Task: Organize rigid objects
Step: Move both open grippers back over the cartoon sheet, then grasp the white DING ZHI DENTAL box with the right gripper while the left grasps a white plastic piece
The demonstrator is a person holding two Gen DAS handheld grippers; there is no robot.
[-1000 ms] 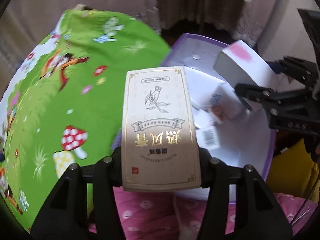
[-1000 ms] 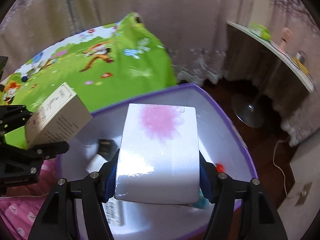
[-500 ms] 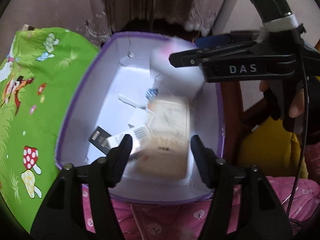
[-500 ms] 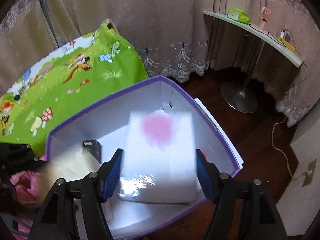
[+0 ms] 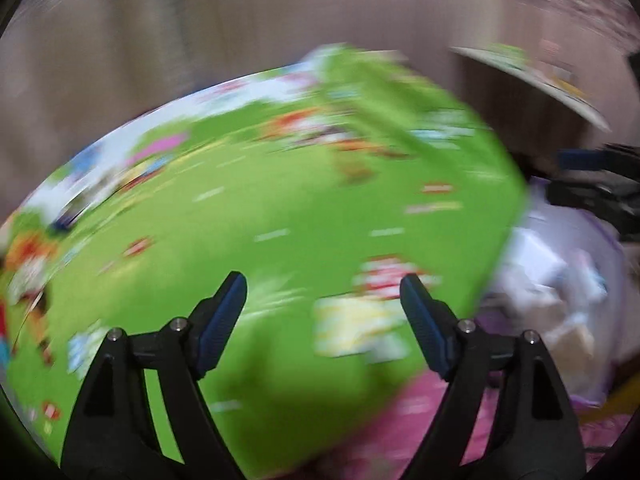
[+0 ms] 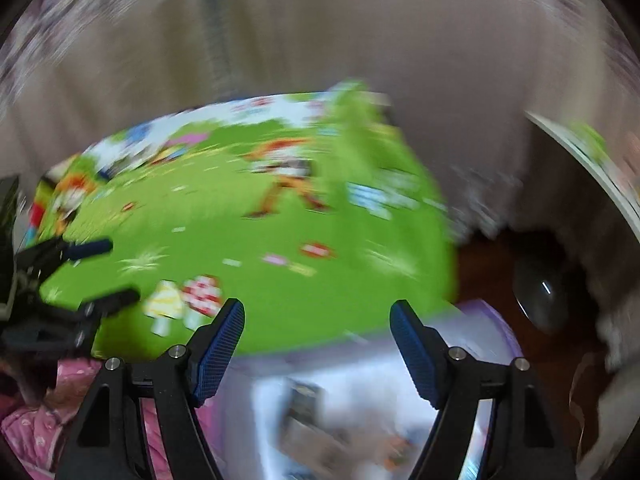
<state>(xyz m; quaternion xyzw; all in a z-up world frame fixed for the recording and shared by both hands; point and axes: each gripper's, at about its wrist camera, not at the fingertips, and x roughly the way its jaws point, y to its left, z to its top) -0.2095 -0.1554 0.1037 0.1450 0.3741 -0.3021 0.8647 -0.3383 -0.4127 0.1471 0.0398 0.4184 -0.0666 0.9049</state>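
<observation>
Left claw (image 5: 323,300) and right claw (image 6: 317,326) opening, empty, any lettering apparently blurred unreadable

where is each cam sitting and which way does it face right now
Left wrist: on the left claw, looking down along its opening, empty fingers at the green cartoon mat; the purple bin is at right, the right claw at the edge.
Right wrist: on the right claw, also opening and empty, above the purple bin's near edge; the left claw shows at left.
Shared: mat, bin, pink bedding, both blurred.
</observation>
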